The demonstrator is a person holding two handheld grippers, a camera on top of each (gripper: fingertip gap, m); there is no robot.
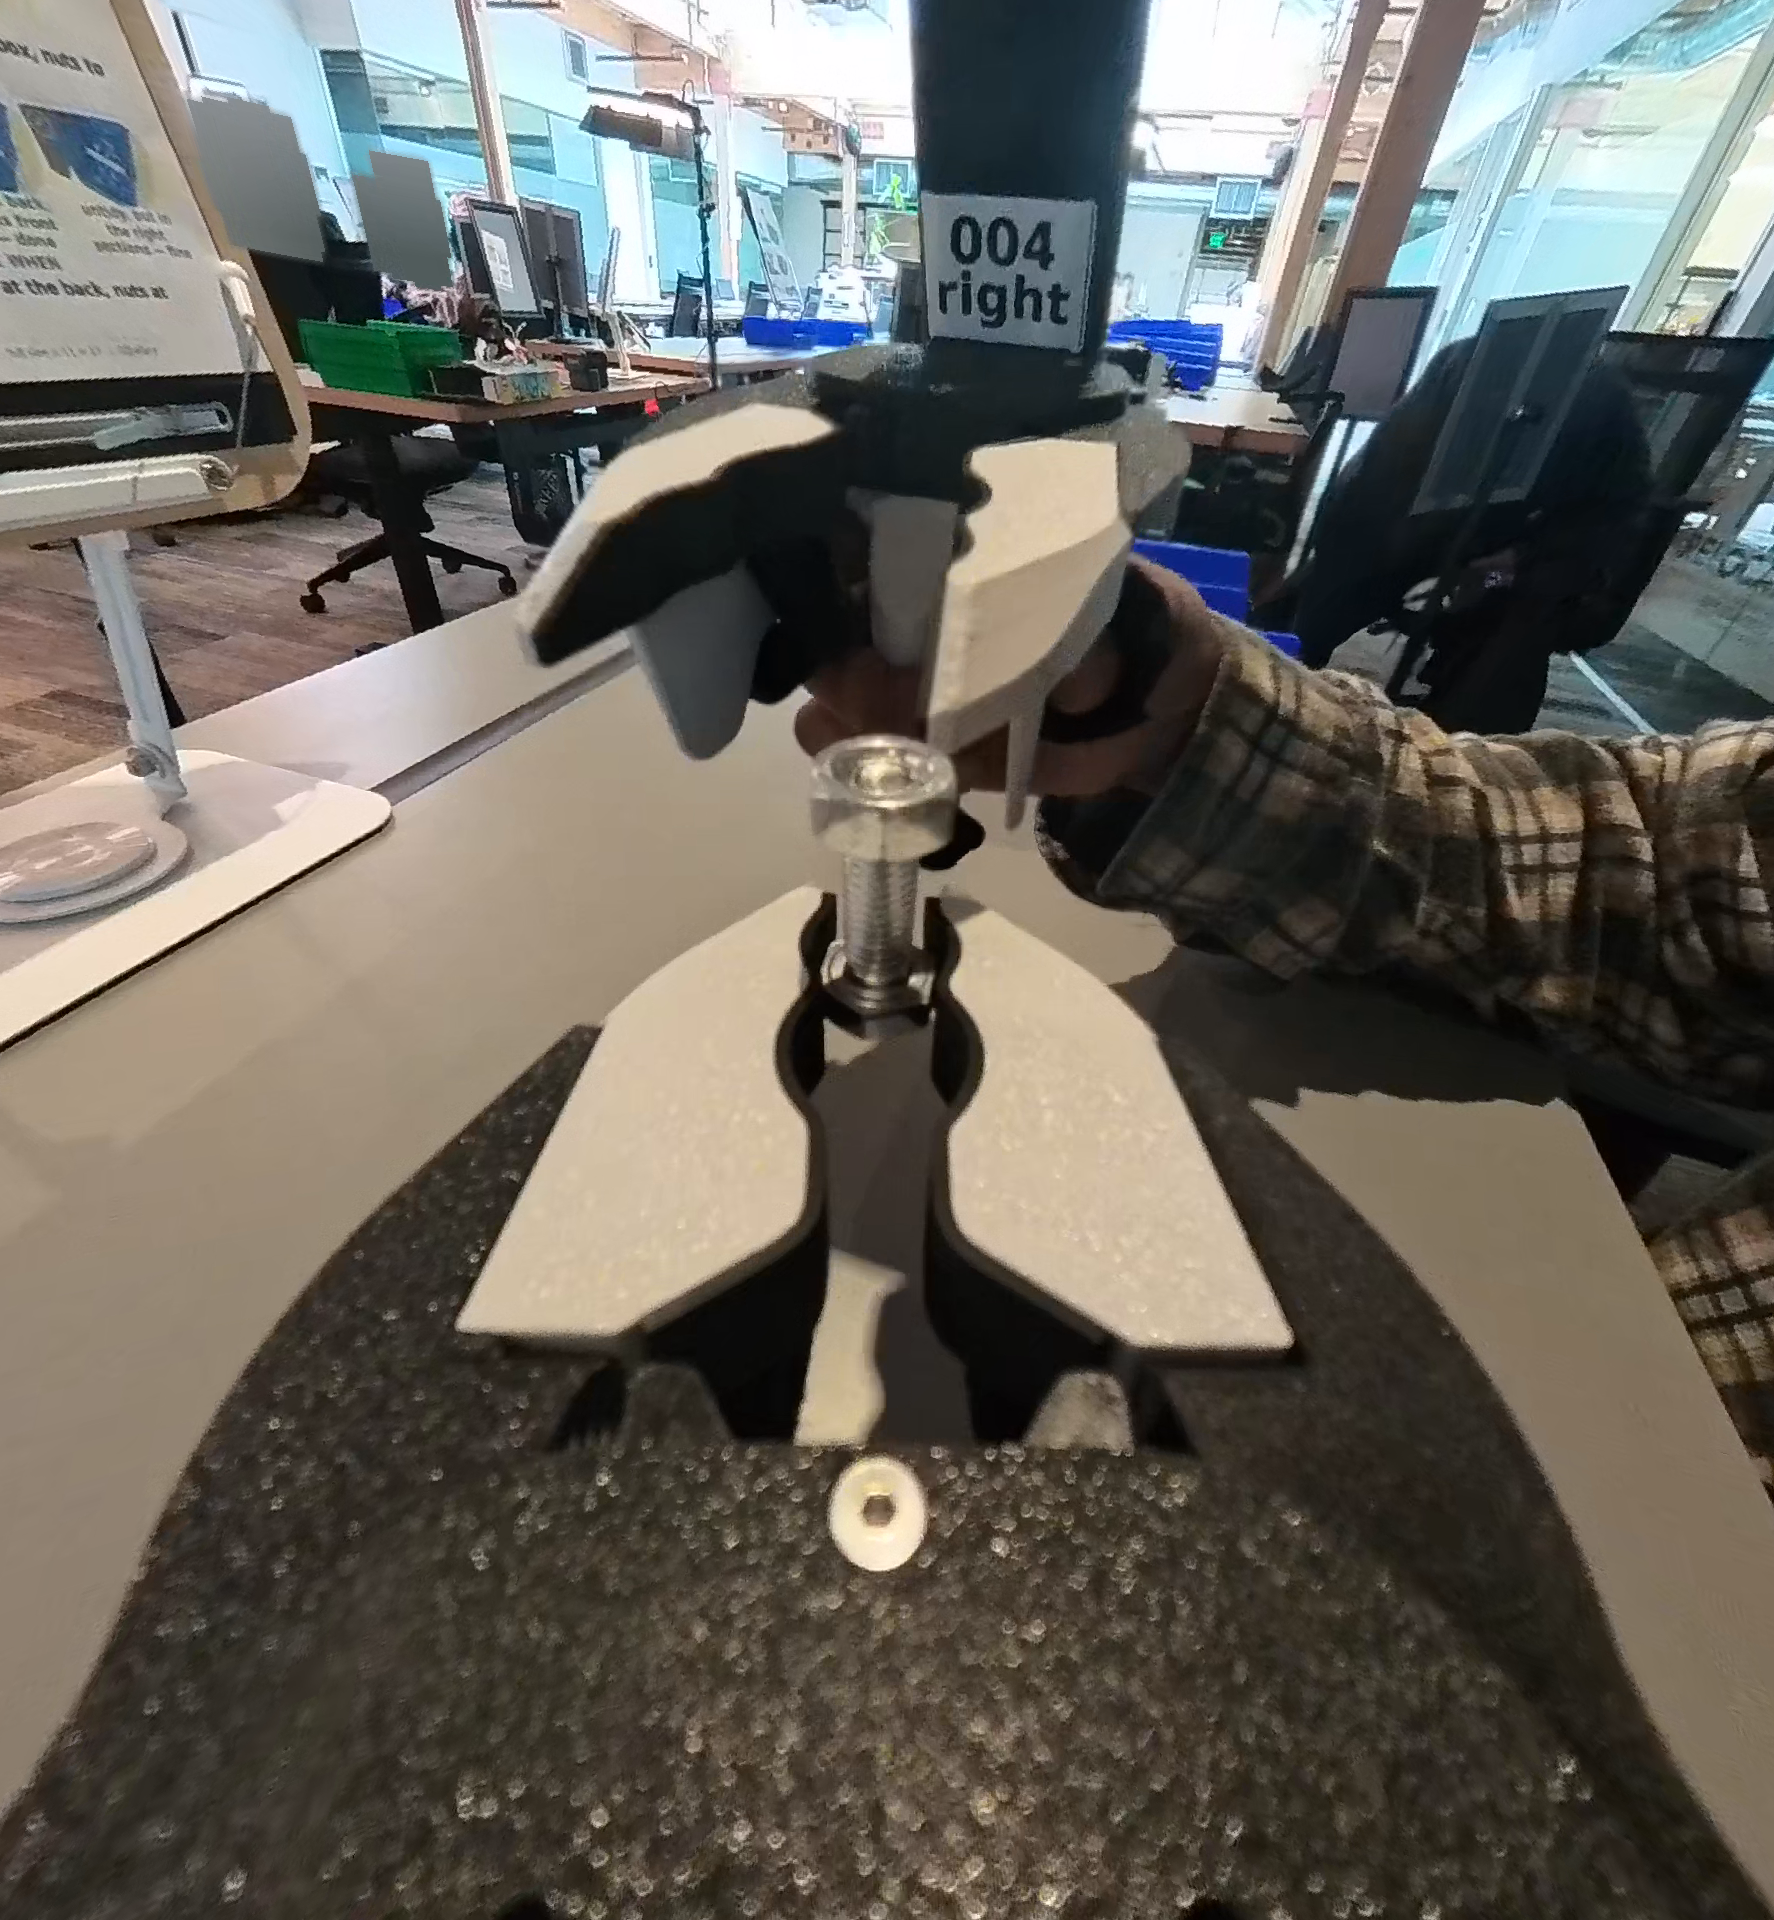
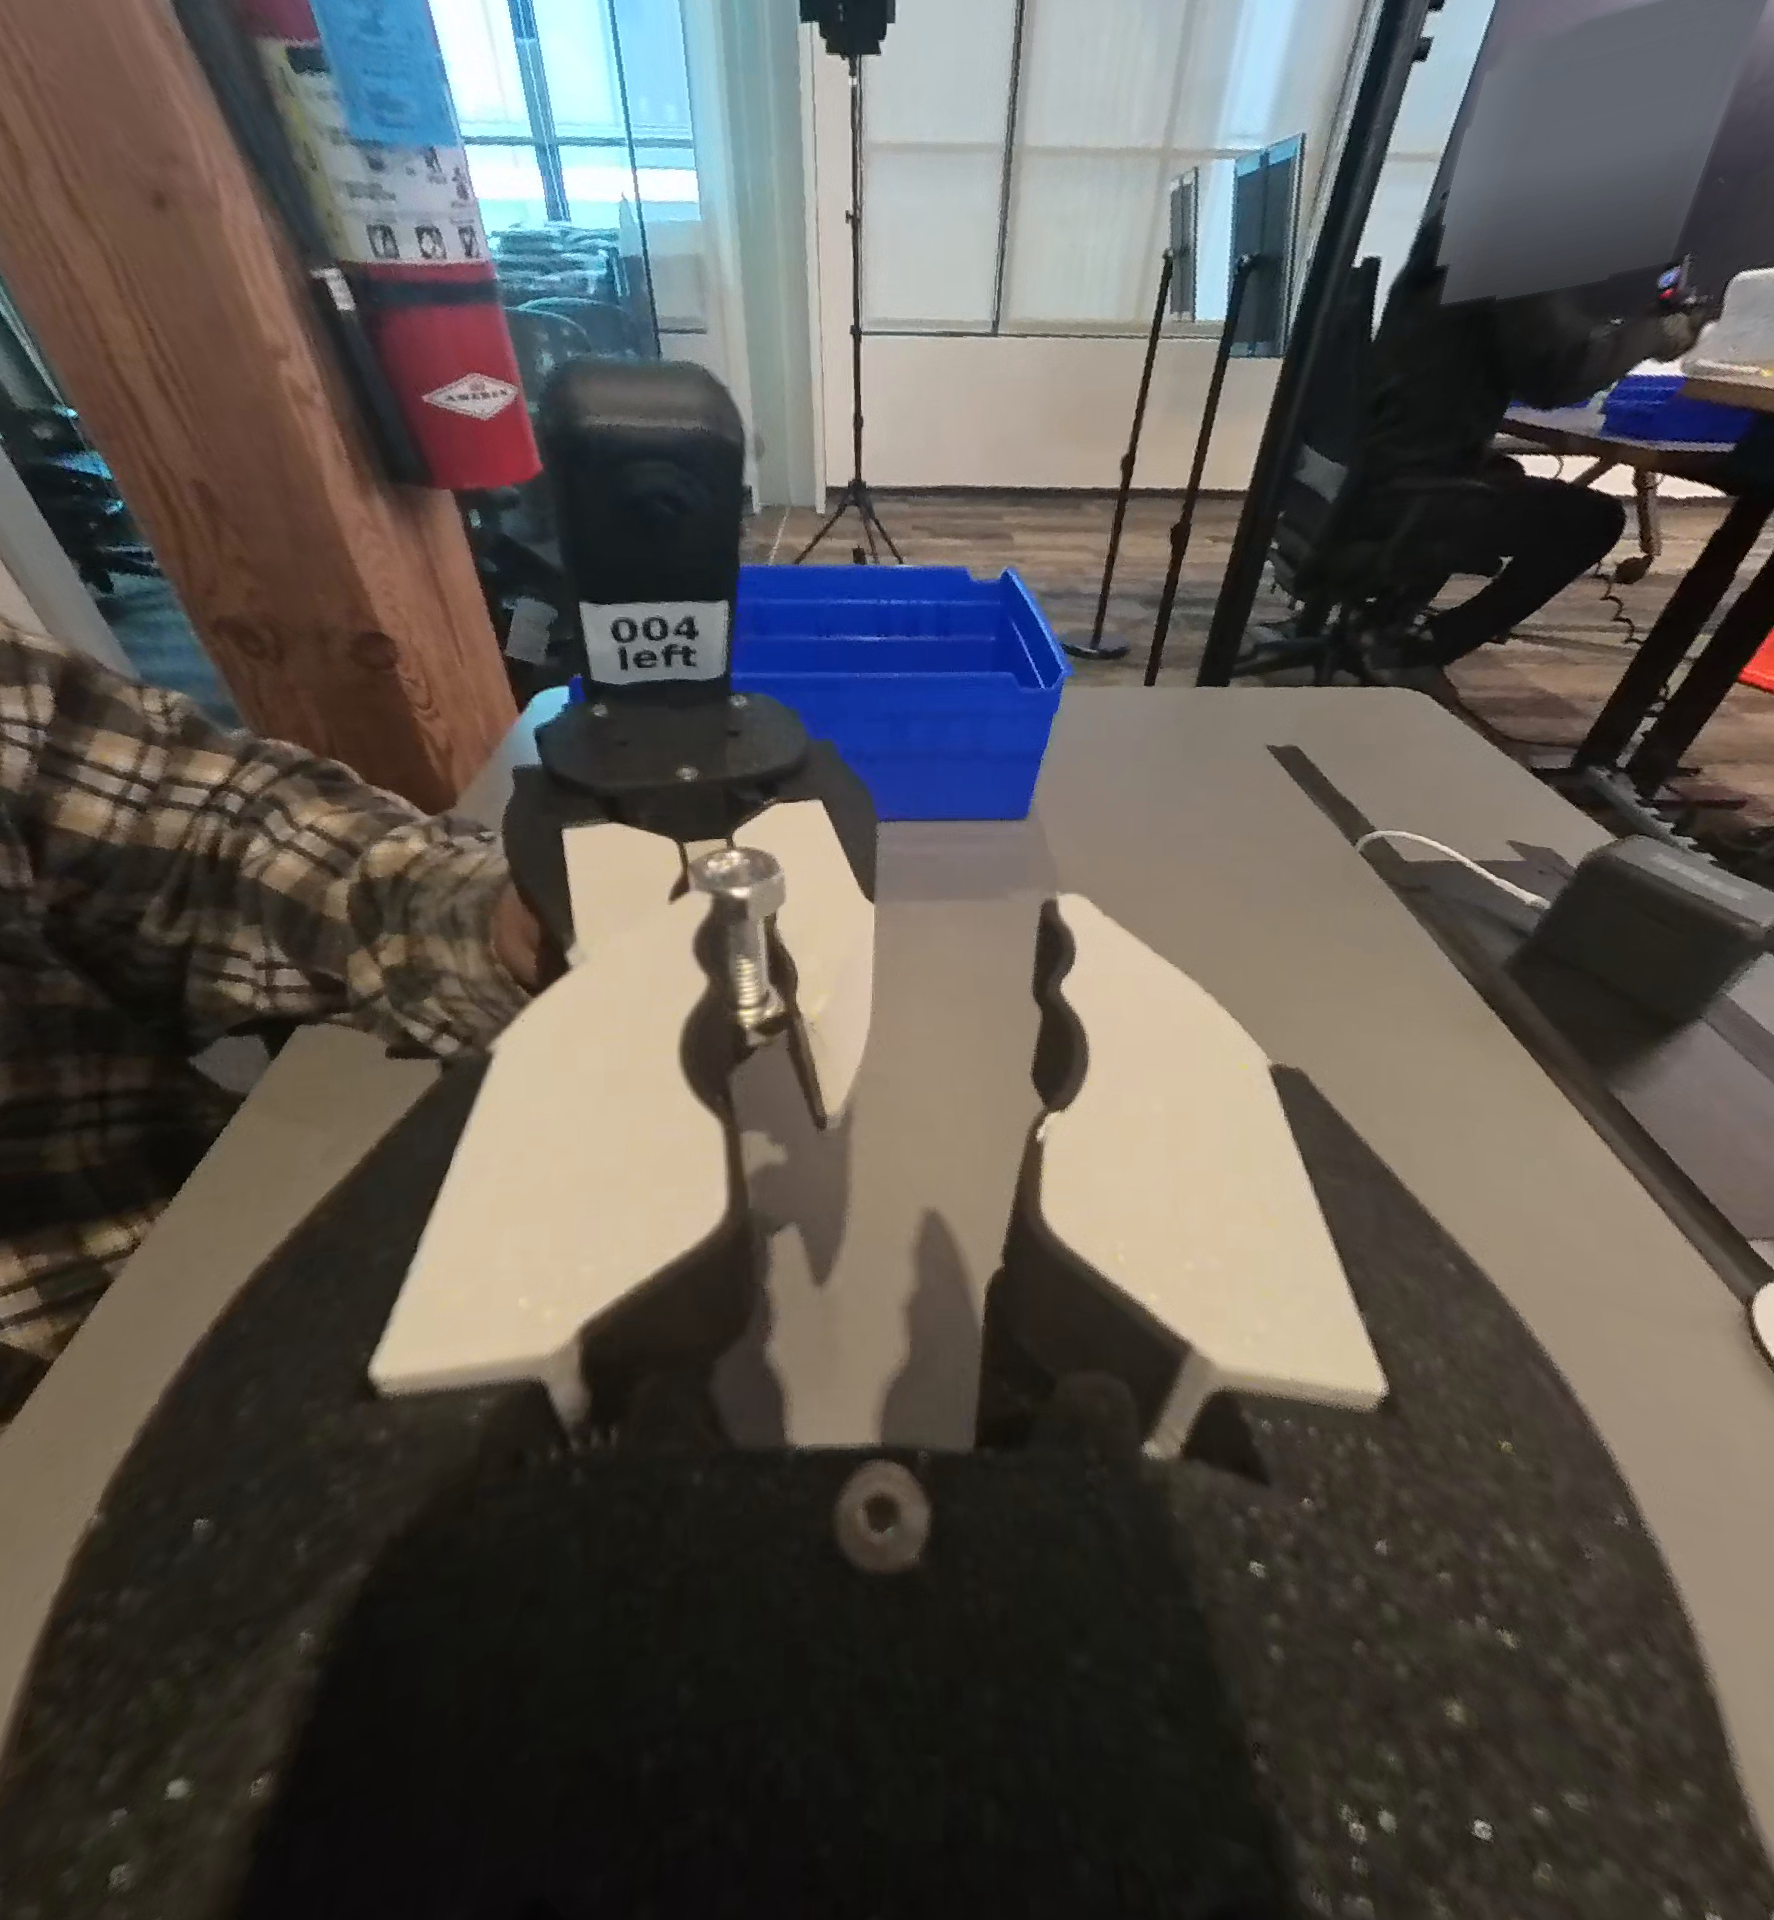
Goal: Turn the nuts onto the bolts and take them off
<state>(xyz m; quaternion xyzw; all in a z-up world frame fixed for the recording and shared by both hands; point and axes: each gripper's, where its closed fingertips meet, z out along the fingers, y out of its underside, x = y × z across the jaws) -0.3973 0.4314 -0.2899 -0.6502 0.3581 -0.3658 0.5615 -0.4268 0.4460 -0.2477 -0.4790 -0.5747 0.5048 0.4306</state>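
Left wrist view: the left tool (image 1: 878, 977) is closed on the hex nut (image 1: 875, 992), pinching it between the notched tips of its white fingers (image 1: 654, 1132). The bolt (image 1: 881, 873) stands up out of the nut with its long axis near vertical and its round socket head on top, so the threaded shank is bare between head and nut (the nut sits near the shank's lower end). The right tool (image 1: 810, 675) is just above and beyond the bolt head, tilted down toward it, with its jaws spread wide and nothing in them. A hand in a plaid sleeve (image 1: 1434, 831) holds it from the right side over the grey desk (image 1: 291, 1143).

Right wrist view: the right tool (image 2: 898, 997) is open and empty, its two white fingers (image 2: 1174, 1195) well apart. The bolt (image 2: 743, 935) lies ahead and to the left of the gap's centre line, close beside the left finger, with the head at the far end. The left tool (image 2: 758, 1029) faces back from beyond, and a blue bin (image 2: 924, 717) stands behind it on the desk (image 2: 1278, 883).

My judgement is that the right tool is nearer the head and must shift left to centre on it before closing and twisting.
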